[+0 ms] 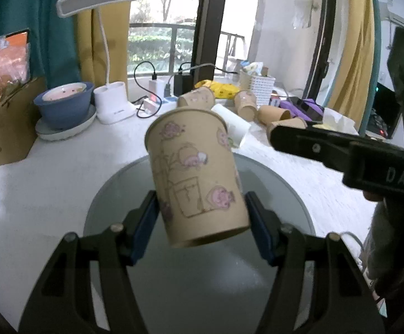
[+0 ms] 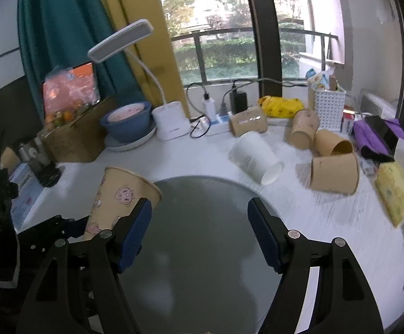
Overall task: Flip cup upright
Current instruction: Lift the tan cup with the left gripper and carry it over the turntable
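Note:
My left gripper [image 1: 202, 222] is shut on a tan paper cup [image 1: 196, 172] with pink cartoon prints. It holds the cup in the air above the round grey glass disc [image 1: 279, 194], mouth up and tilted a little. The same cup shows in the right wrist view [image 2: 118, 203] at the left, wide mouth up. My right gripper [image 2: 199, 233] is open and empty above the disc [image 2: 202, 236]. Its black body [image 1: 341, 153] reaches in from the right in the left wrist view.
Several tan cups [image 2: 334, 174] and a white cup [image 2: 254, 157] lie on their sides on the white table [image 2: 327, 222]. At the back stand a desk lamp [image 2: 171, 122], a blue bowl [image 2: 128, 121], chargers [image 2: 238, 103], a white basket [image 2: 328, 105] and a cardboard box [image 2: 73, 139].

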